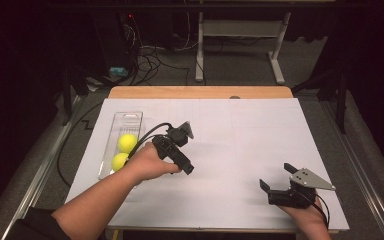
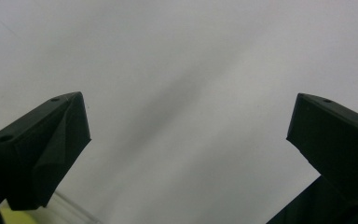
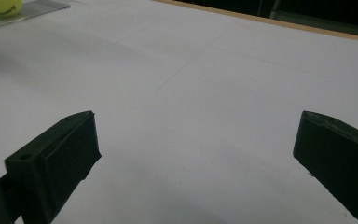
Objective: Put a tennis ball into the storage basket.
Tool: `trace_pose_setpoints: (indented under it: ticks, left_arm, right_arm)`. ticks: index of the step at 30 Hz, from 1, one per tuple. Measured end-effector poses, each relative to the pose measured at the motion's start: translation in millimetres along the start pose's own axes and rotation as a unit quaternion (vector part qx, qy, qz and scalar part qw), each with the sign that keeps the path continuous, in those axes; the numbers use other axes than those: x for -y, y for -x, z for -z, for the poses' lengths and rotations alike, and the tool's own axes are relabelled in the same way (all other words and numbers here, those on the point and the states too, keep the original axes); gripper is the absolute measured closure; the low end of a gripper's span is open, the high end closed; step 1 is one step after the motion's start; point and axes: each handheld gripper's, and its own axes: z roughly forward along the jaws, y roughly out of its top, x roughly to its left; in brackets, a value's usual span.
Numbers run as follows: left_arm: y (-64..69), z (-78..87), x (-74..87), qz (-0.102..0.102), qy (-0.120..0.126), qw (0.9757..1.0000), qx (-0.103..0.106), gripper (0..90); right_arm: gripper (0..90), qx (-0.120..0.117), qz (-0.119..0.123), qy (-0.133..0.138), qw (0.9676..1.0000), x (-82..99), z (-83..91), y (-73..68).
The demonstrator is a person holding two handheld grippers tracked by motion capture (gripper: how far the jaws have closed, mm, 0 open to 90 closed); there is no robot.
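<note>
Clear tray (image 1: 130, 119) seen at left of white table (image 1: 240, 150); two yellow balls (image 1: 127, 142) laid inside, so putting-in looks done. Left gripper (image 2: 189, 126) just beside tray, jaws apart, nothing held. Right gripper (image 1: 276, 176) well apart, jaws apart, nothing held. No other ball seen.

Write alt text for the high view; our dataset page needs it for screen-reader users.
Two yellow tennis balls lie in a clear tray at the left of a white table. The left gripper is beside the tray, the right gripper near the front; both open, empty.
</note>
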Motion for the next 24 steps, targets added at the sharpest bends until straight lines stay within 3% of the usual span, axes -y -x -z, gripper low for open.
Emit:
trace_pose_setpoints:
  ticks: [2,8,12,18,22,24]
  left_arm:
    - [1.6,-7.2,1.8,0.000,0.001,1.0000,0.001,0.4]
    - [6.2,-31.4,11.0,0.007,0.035,0.9993,0.010,0.4]
    - [8.7,-38.1,16.9,0.015,0.085,0.9962,0.009,0.4]
    - [6.2,-54.0,32.0,0.027,0.175,0.9840,0.014,0.1]
    - [5.9,-68.2,44.7,0.030,0.231,0.9722,0.023,0.3]
    - [5.2,-74.8,50.6,0.023,0.252,0.9671,0.026,0.3]
  right_arm:
    - [0.0,-0.001,-0.001,0.000,1.0000,-0.1,0.0,-0.7]
    - [0.0,-0.002,0.002,0.000,1.0000,-0.4,-0.1,-2.1]
    - [0.0,-0.002,0.001,-0.001,1.0000,-0.1,-0.3,-2.3]
    - [0.0,-0.003,0.001,0.000,1.0000,-0.3,-0.1,-2.7]
    - [0.0,-0.005,-0.001,0.004,1.0000,-0.6,0.3,-3.4]
    - [0.0,-0.007,-0.004,0.005,1.0000,-0.9,0.6,-4.6]
